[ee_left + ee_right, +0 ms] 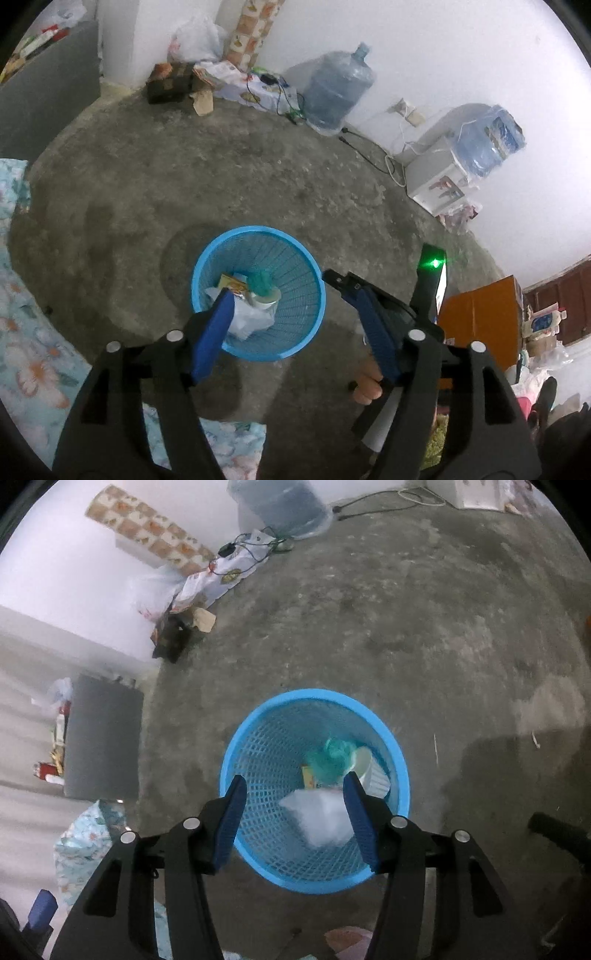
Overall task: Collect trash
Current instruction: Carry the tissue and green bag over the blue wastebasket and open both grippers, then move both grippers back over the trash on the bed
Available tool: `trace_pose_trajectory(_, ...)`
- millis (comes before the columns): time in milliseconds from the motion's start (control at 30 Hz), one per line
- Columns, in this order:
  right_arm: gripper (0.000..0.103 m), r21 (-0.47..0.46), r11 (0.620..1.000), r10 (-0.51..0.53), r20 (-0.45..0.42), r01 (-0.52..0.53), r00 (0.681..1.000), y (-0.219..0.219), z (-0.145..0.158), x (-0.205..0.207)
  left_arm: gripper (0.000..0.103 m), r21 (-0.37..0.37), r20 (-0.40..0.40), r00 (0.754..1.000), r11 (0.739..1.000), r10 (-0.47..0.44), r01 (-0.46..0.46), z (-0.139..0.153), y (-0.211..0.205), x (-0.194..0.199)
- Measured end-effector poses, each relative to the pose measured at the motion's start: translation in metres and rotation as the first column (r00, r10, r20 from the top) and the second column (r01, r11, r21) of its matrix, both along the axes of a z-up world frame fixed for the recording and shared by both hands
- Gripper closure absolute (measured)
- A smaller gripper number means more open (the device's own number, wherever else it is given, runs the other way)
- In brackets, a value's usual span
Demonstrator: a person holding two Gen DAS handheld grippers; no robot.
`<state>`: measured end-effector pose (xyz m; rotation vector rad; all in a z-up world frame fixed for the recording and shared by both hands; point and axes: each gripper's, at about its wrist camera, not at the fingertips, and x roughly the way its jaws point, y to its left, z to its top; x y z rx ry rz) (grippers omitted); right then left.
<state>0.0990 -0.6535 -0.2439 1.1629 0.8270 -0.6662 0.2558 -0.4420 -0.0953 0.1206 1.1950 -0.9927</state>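
A blue plastic mesh basket [207, 258] stands on the concrete floor; it also shows in the right wrist view [255, 734]. Inside lie a white plastic bag [317, 816], a crumpled green wrapper [332, 757], a white paper cup [369, 771] and a yellow packet [231, 282]. My left gripper [291, 295] is open and empty above the basket's right side. My right gripper [295, 786] is open and empty straight above the basket. The right gripper's black body with a green light [432, 280] shows at the right of the left wrist view.
Two large water bottles [336, 92] and a white dispenser [439, 173] stand by the far wall, with cables [365, 151] on the floor. A dark box and cardboard scraps [173, 85] lie near the wall. A floral sheet [33, 332] is at left, an orange box [480, 317] at right.
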Motion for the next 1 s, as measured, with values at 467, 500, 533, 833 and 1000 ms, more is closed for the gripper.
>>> trace_pose_trajectory(467,0.033,-0.246,0.954,0.187,0.04,-0.172,0.982,0.101,0.126,-0.018,0.02,-0.162,0.206,0.975,0.986,0.084,-0.05,0.129,0.112,-0.06)
trace_pose_trajectory(500,0.03,-0.273,0.943,0.21,0.043,-0.19,0.977,0.108,0.137,-0.018,0.019,-0.185,0.223,0.97,0.981,0.102,-0.06,0.141,0.128,-0.067)
trace_pose_trajectory(533,0.028,-0.312,0.925,0.244,0.048,-0.217,0.969,0.12,0.154,-0.016,0.019,-0.202,0.235,0.965,0.977,0.115,-0.068,0.15,0.142,-0.073)
trace_pose_trajectory(833,0.008,-0.541,0.757,0.454,0.03,-0.367,0.891,0.217,0.253,-0.009,0.01,-0.251,0.352,0.886,0.942,0.303,-0.223,0.191,0.269,-0.113)
trace_pose_trajectory(1000,0.007,-0.601,0.663,0.516,-0.066,-0.446,0.854,0.27,0.273,-0.002,0.01,-0.234,0.383,0.822,0.905,0.422,-0.355,0.192,0.332,-0.127)
